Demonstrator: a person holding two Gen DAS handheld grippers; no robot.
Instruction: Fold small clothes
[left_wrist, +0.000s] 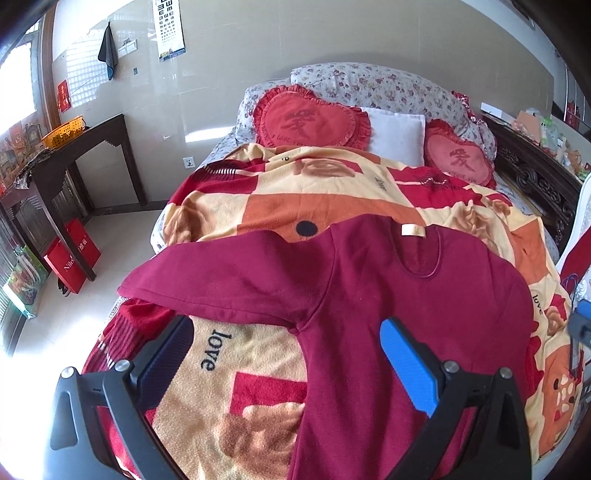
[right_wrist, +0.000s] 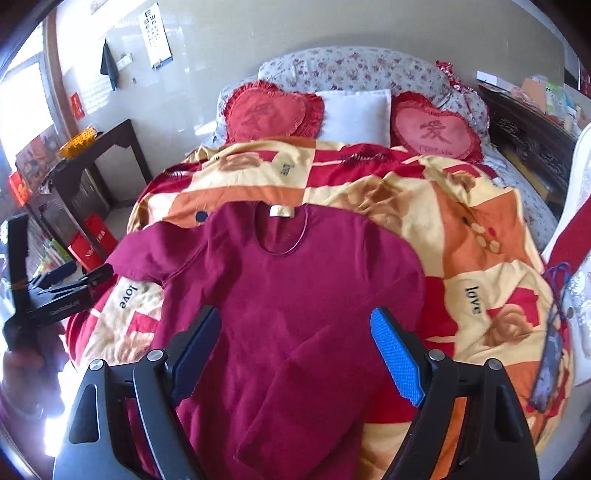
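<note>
A dark red long-sleeved top (left_wrist: 388, 288) lies flat on the patterned blanket (left_wrist: 295, 199), neck hole and pale label (left_wrist: 413, 229) facing away. Its left sleeve (left_wrist: 221, 273) stretches out to the bed's left edge. In the right wrist view the top (right_wrist: 295, 288) shows its right sleeve folded in across the body. My left gripper (left_wrist: 284, 350) is open and empty, hovering over the armpit and the blanket. My right gripper (right_wrist: 295, 343) is open and empty above the top's middle. The left gripper also shows in the right wrist view (right_wrist: 70, 284).
Two red heart cushions (left_wrist: 310, 118) and a white pillow (left_wrist: 395, 133) lie at the head of the bed. A dark side table (left_wrist: 74, 155) with an orange basket stands at left, red bags (left_wrist: 72, 254) below. A carved wooden bed frame (left_wrist: 535, 173) runs along the right.
</note>
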